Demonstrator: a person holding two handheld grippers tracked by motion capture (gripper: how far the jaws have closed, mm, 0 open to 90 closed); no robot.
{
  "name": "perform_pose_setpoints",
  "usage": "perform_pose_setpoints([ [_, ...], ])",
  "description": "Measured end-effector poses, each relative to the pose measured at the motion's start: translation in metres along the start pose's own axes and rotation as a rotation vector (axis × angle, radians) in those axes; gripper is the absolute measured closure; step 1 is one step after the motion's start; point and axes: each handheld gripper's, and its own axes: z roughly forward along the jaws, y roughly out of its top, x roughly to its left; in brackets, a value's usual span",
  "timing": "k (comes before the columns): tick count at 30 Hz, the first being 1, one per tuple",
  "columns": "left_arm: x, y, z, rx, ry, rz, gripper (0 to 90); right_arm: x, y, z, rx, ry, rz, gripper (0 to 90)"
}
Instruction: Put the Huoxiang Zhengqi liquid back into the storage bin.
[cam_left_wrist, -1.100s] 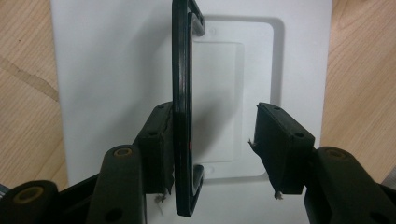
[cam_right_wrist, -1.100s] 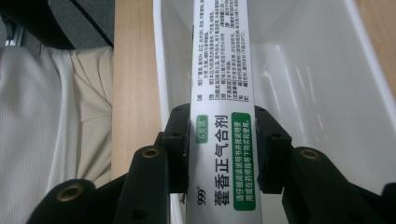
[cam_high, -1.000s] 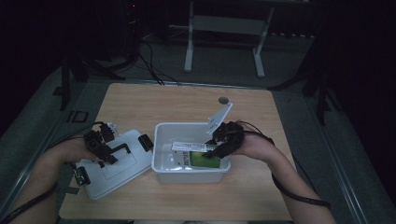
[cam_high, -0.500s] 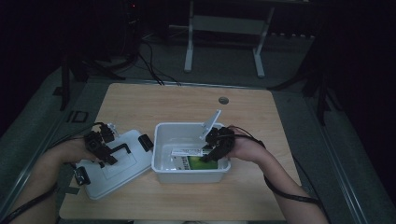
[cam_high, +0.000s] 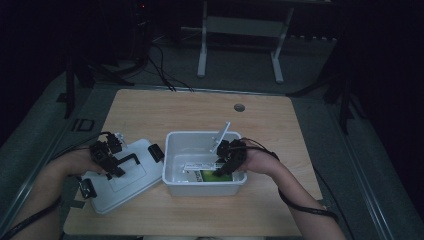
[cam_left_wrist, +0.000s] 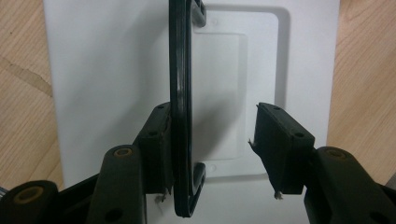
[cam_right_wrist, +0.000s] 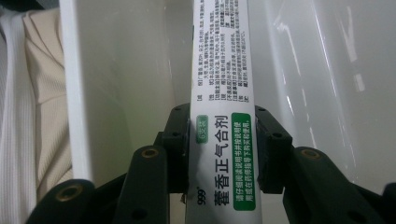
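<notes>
Currently your right gripper (cam_right_wrist: 222, 154) clamps a long white carton (cam_right_wrist: 222, 93) printed with green labels and dark text, both pads pressed flat on its narrow sides. The carton sits low inside the white plastic bin (cam_high: 172, 155), in the high view near the bin's right wall, just beside a green-faced packet (cam_high: 206, 176) and a pale flat pack (cam_high: 192, 166) on the bin floor. The bin walls are smooth and glossy, close on either side of the carton in the right gripper view; a ribbed pale sleeve (cam_right_wrist: 28, 116) shows past the rim.

Your left gripper (cam_left_wrist: 212, 144) rests over the white lid (cam_high: 125, 192), which lies flat on the wooden table (cam_high: 280, 120) just left of the bin. Its jaws stand parted around the lid's black handle (cam_left_wrist: 181, 70); the handle, a thin glossy strap, lies against one pad, the other pad clear of it.

Compared with a second ago, your right hand (cam_high: 260, 160) has sunk: the carton then stood tilted above the bin rim, now it is down within the walls. Left side unchanged.
</notes>
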Motion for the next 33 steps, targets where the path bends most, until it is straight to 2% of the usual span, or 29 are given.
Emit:
perform_pose_setpoints([
  [7,-0.001,0.002,0.002,0.003,-0.007,0.002,49.3,-0.003,-0.004,0.000,0.008,-0.012,0.014,58.0],
  [9,-0.001,0.002,0.002,0.005,-0.008,0.001,49.3,-0.004,-0.004,-0.005,-0.014,-0.005,0.018,54.7],
  [14,-0.001,0.002,0.001,0.007,-0.011,-0.001,49.4,-0.002,-0.005,-0.016,-0.019,-0.024,0.012,49.9],
  [20,-0.002,0.003,0.001,0.015,-0.014,-0.001,51.0,-0.002,-0.012,-0.039,-0.089,-0.052,0.017,43.2],
  [24,-0.001,0.004,0.003,0.016,-0.022,-0.009,53.1,-0.003,-0.018,-0.056,-0.147,-0.090,0.036,33.5],
  [29,-0.001,0.003,0.005,0.028,-0.018,0.005,53.1,-0.007,-0.032,-0.077,-0.235,-0.144,0.101,21.6],
  [33,-0.001,0.003,0.005,0.034,-0.024,0.002,54.7,-0.011,-0.044,-0.087,-0.247,-0.169,0.131,18.7],
])
